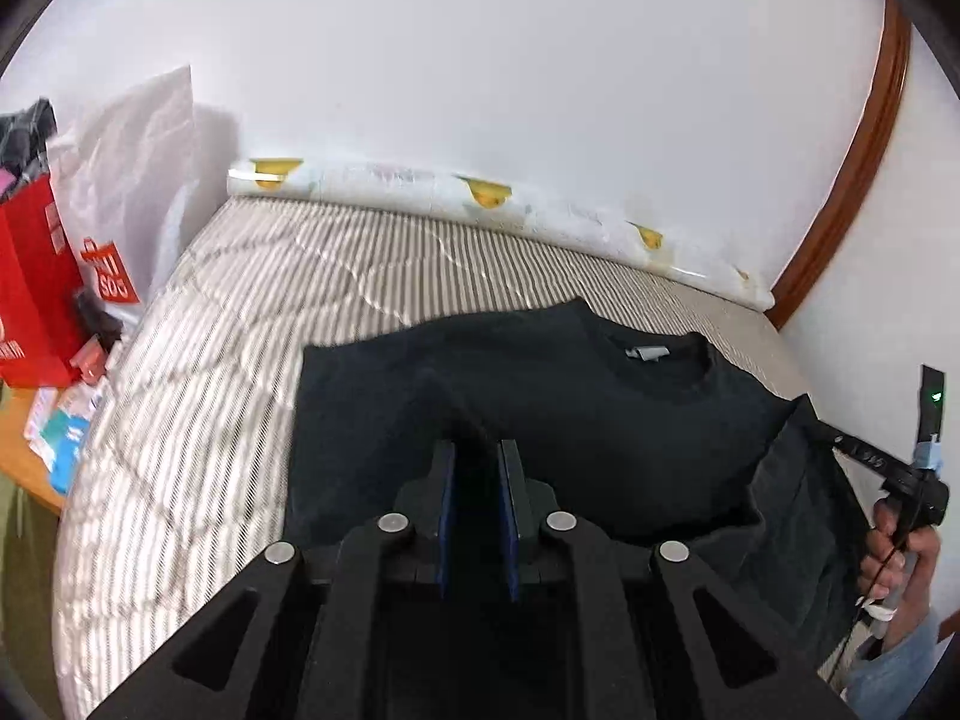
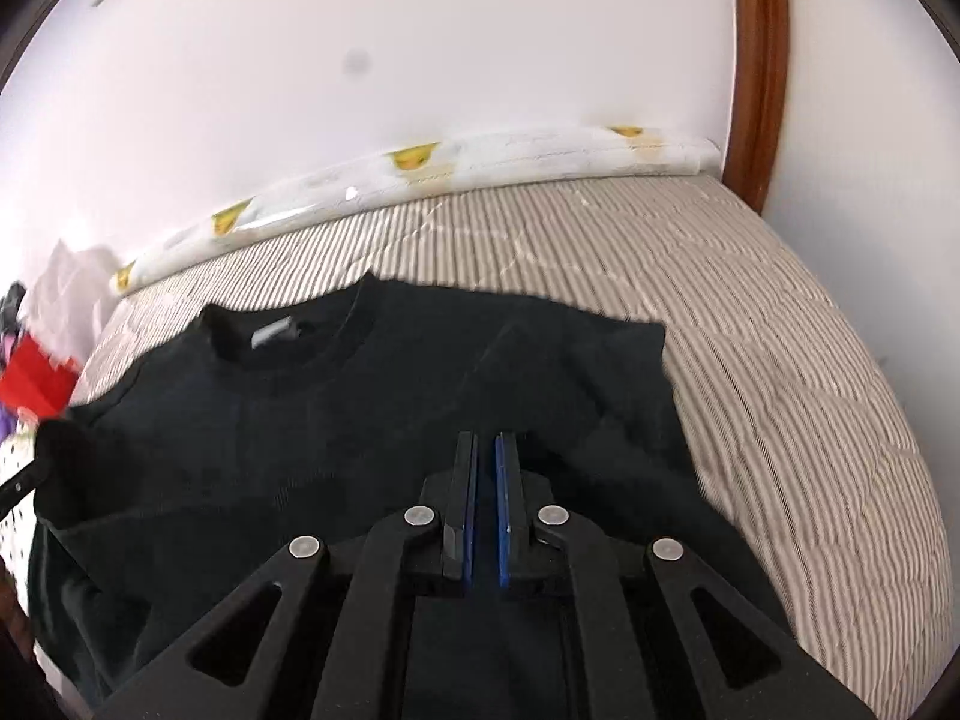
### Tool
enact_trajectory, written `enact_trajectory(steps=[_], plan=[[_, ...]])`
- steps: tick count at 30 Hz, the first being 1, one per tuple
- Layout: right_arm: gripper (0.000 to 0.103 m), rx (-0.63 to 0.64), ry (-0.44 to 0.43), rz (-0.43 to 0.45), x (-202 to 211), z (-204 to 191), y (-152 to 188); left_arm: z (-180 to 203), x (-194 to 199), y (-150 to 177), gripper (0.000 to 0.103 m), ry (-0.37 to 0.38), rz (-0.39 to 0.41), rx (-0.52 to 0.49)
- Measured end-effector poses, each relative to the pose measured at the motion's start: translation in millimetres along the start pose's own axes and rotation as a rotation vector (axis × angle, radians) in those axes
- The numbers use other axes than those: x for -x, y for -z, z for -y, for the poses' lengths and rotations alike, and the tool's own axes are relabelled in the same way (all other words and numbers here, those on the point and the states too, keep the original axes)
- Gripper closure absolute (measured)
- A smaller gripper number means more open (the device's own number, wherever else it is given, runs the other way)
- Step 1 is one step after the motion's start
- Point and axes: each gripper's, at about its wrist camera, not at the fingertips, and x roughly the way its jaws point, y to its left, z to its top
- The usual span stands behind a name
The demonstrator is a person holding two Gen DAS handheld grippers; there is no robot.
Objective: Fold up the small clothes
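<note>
Both grippers — left gripper (image 1: 478,450), right gripper (image 2: 486,441) — pinching black shirt (image 1: 600,420), red bag (image 1: 36,300) clear leftward only

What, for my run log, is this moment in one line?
left tongs: shut on black T-shirt | right tongs: shut on black T-shirt | surface: striped bed

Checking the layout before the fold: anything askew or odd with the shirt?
The black shirt lies mostly flat on the striped bed, but its side at the right gripper is lifted and bunched. No damage visible.
</note>
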Motion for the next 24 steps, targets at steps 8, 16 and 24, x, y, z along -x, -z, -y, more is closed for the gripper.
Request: enact_trajectory(steps=[8,16,24], plan=[[0.059,0.105,0.062,0.012,5.7,16.0,2.3,-25.6,16.1,3.6,0.053,0.017,0.031,0.008],[0.053,0.115,0.037,-0.047,-9.5,29.7,10.4,-29.9,-4.4,4.5,0.054,0.014,-0.039,-0.060],[0.053,0.111,-0.034,-0.080,-29.7,29.1,-2.7,-6.7,-41.0,-2.3,0.074,-0.047,-0.129,-0.211]])
